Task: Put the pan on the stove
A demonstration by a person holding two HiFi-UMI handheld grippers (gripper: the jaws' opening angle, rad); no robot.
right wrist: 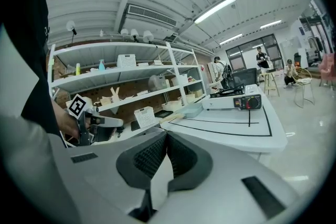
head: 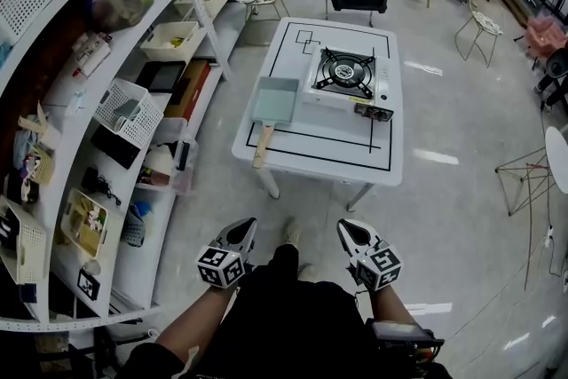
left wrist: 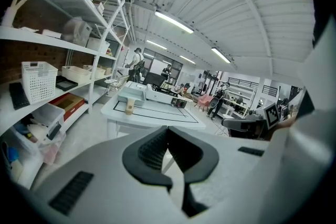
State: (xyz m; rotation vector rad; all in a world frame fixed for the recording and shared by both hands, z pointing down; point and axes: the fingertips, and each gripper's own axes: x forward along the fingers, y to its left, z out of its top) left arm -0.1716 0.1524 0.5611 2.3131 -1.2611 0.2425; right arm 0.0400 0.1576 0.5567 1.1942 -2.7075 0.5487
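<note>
Pan [head: 275, 99] well apart from left claw [head: 241, 228].

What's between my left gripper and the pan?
Head view: bare floor, then the table's near edge, between the left gripper and the pan.

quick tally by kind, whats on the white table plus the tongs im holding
rectangular pan: 1
portable gas stove: 1
tongs, both shut and empty: 2 (left tongs, right tongs)
total: 4
</note>
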